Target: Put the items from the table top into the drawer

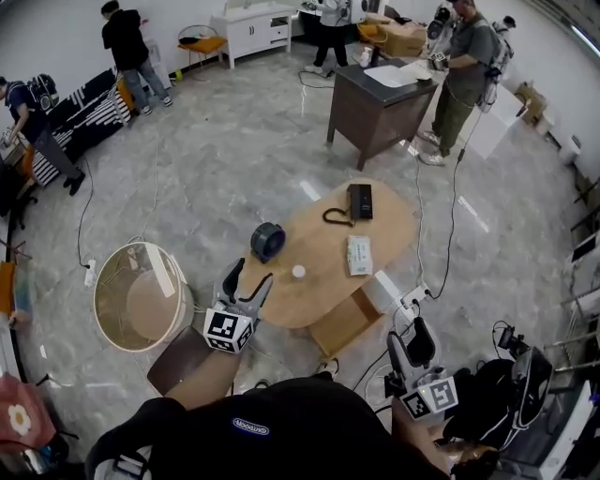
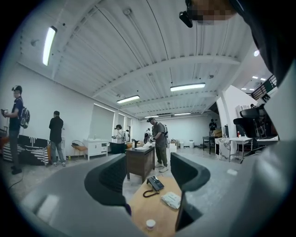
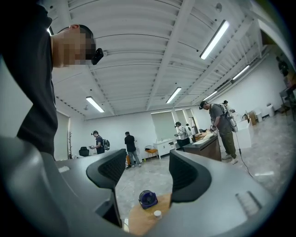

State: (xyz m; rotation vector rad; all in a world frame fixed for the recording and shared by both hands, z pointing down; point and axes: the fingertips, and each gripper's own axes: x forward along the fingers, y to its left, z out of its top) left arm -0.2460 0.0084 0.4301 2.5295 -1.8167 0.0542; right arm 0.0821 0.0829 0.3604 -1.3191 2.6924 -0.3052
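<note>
Oval wood tabletop (image 1: 323, 281) carries a black corded phone (image 1: 359, 201), round dark fan (image 1: 267, 241) and flat white packet (image 1: 359, 254). Left gripper (image 1: 247, 278) and right gripper (image 1: 409, 345): jaws wide apart, empty.

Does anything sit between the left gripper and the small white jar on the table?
Nothing visible. The left gripper, jaws apart and empty, hovers by the table edge; only bare wood separates it from the small white jar.

A round beige basket (image 1: 141, 314) is set on the grey marble floor (image 1: 234, 159). A white cabinet (image 1: 253, 28) is placed by the far wall, near a person in black (image 1: 127, 47).
</note>
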